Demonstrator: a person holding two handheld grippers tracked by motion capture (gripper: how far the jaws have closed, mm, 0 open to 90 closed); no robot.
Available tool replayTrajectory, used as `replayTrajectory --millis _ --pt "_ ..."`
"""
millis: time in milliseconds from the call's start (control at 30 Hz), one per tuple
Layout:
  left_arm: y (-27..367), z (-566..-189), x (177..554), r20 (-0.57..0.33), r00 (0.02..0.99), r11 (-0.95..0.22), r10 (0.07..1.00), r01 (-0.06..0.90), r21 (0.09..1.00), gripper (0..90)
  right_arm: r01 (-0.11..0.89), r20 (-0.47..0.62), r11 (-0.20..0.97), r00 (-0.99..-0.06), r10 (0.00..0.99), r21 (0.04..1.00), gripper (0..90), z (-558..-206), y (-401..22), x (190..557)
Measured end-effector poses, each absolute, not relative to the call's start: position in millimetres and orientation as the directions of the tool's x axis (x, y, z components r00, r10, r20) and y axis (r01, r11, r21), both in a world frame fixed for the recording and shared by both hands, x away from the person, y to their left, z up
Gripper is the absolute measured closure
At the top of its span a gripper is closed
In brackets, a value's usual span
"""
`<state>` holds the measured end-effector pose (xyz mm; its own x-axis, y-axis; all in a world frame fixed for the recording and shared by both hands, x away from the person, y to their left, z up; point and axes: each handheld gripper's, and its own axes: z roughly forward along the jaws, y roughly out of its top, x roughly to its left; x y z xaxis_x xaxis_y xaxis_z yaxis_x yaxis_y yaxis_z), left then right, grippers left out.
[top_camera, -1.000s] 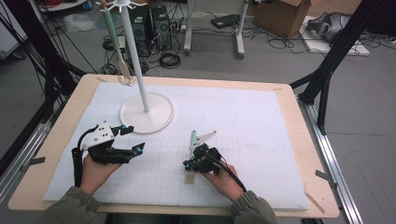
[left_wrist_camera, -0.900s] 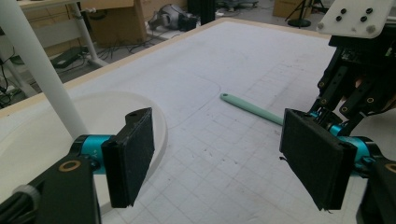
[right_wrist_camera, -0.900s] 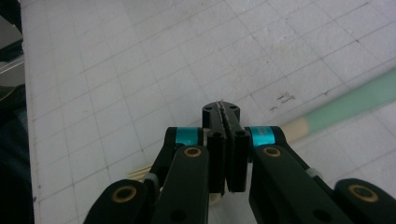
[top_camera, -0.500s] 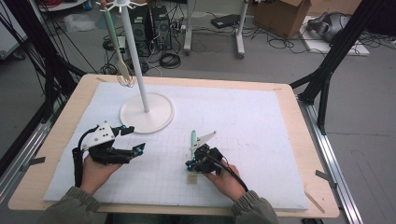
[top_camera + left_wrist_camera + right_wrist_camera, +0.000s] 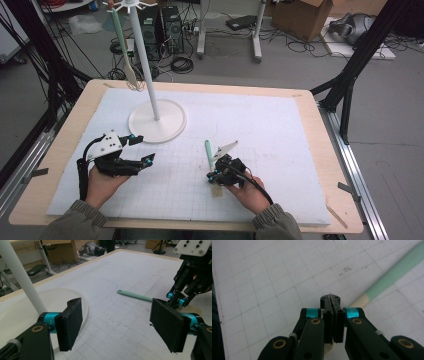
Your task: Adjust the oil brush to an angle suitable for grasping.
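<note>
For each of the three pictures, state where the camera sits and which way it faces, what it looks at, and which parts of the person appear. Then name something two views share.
High view: above the person's side, facing forward and down on the table; both forearms, left gripper, right gripper.
Left gripper view: on the left gripper, looking across the white mat between its open jaws toward the other hand's gripper.
Right gripper view: on the right gripper, looking down at the mat; jaws together.
Shared: the green-handled utensil.

The wooden head of the long green-handled utensil (image 5: pixel 387 280) is hidden beneath the closed right gripper (image 5: pixel 333 301).
</note>
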<state>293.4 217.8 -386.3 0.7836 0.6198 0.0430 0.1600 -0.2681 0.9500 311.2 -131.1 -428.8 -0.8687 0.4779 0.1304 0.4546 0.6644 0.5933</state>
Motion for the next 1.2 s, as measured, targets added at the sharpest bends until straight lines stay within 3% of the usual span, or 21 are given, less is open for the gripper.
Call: replayTrajectory --millis 400,800,1200 --pt "216.7 -386.2 293.7 0.043 0.785 -0.269 0.619 0.160 0.950 26.6 0.500 0.137 0.641 -0.838 0.529 0.583 89.6 -423.9 -155.5 312.4" --pt "214.7 -386.2 294.9 0.040 0.787 -0.265 0.615 0.159 0.951 26.6 0.483 0.147 0.672 -0.857 0.494 0.562 89.3 -428.5 -139.0 308.0" --pt "214.5 -385.7 295.0 0.041 0.788 -0.267 0.614 0.159 0.950 26.6 0.529 0.101 0.663 -0.815 0.571 0.530 89.4 -424.7 -163.6 306.0"
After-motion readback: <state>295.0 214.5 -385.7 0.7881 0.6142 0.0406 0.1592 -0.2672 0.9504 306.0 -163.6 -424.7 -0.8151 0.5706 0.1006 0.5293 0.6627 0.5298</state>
